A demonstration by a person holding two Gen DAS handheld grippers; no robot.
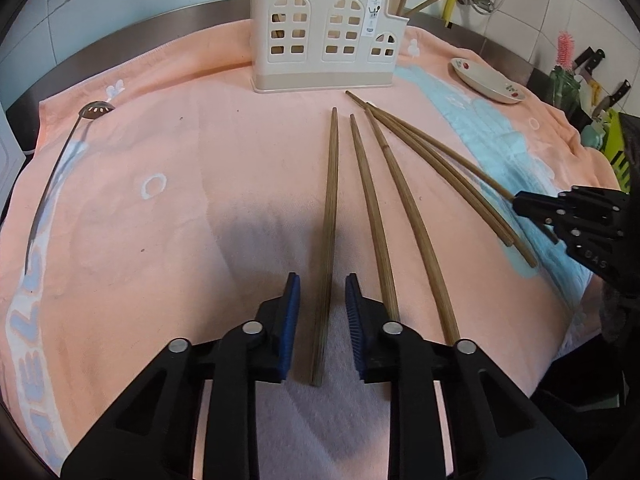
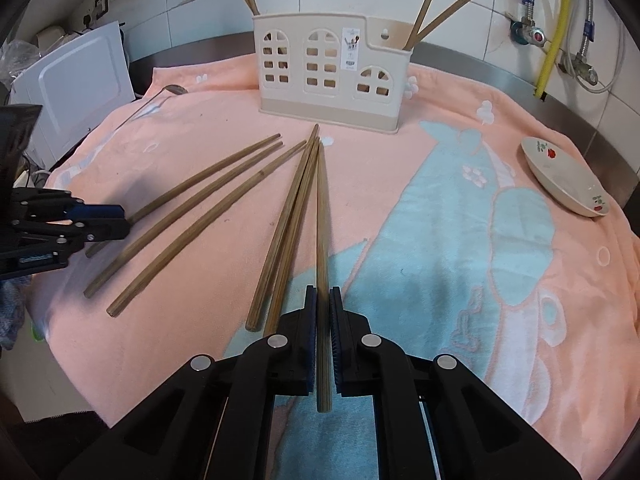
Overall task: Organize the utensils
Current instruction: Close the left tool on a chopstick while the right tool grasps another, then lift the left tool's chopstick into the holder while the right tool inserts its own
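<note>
Several wooden chopsticks lie on a peach towel (image 1: 180, 200) in front of a beige utensil holder (image 1: 324, 40) (image 2: 328, 76), which has a few chopsticks standing in it. My left gripper (image 1: 322, 284) straddles the leftmost chopstick (image 1: 330, 200); a gap shows on both sides, so the pads do not press on it. My right gripper (image 2: 322, 294) is shut on another chopstick (image 2: 321, 220), whose tip points toward the holder. Two more chopsticks (image 2: 288, 220) lie just left of the held one. Each gripper also shows in the other's view: the right gripper (image 1: 520, 204) and the left gripper (image 2: 120, 220).
A long-handled slotted metal spoon (image 1: 96, 110) lies at the towel's left edge. A small flowered dish (image 1: 488, 80) (image 2: 564, 176) sits at the right. A white appliance (image 2: 80, 80) stands at the left; knives and a brush (image 1: 600, 80) at the far right. Pipes run along the tiled wall.
</note>
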